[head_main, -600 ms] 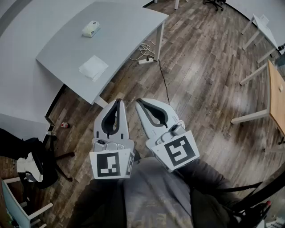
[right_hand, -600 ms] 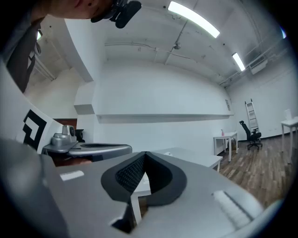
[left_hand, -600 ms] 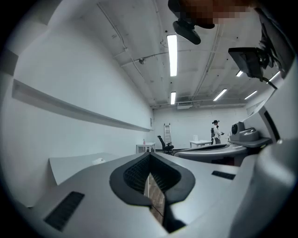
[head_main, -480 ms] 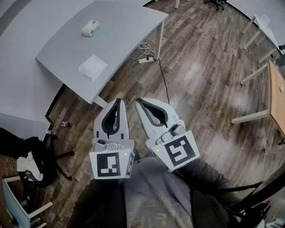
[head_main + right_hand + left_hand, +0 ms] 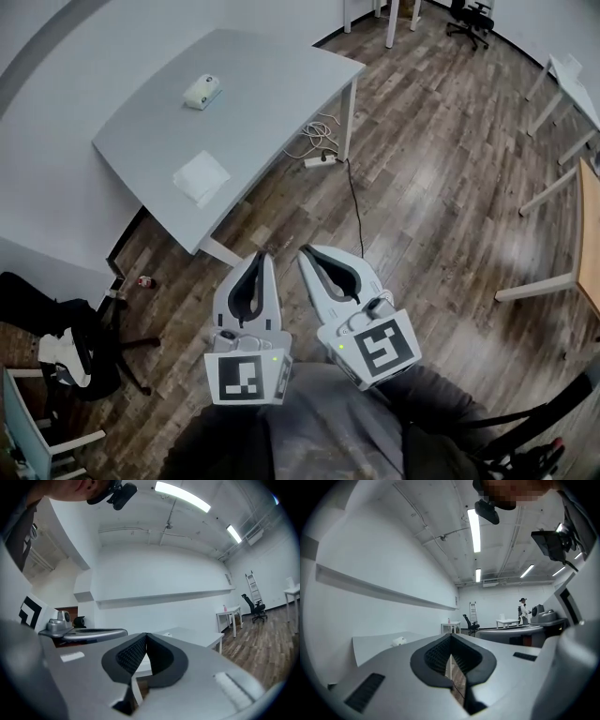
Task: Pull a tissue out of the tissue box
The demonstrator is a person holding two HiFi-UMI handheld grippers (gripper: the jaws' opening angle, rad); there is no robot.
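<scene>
The tissue box point(image 5: 202, 91), small and white, stands on the far part of a grey table point(image 5: 272, 75); in the left gripper view the tissue box point(image 5: 398, 641) shows as a small white lump on the table top. A flat white tissue point(image 5: 202, 175) lies nearer the table's front edge. Both grippers are held level over the wooden floor, well short of the table. My left gripper point(image 5: 262, 255) is shut with nothing in it, its jaws meeting point(image 5: 451, 638). My right gripper point(image 5: 304, 251) beside it is also shut and empty point(image 5: 146, 636).
A power strip with white cables point(image 5: 319, 155) lies on the floor under the table's right end. A dark office chair point(image 5: 80, 352) stands at the left, a small can point(image 5: 145, 280) on the floor near it. More tables point(image 5: 562, 84) stand at the right. A person point(image 5: 523, 611) stands far off.
The whole view has shifted: table, box and tissue now sit lower and further right in the picture, and both grippers appear lower. Both grippers stay shut side by side.
</scene>
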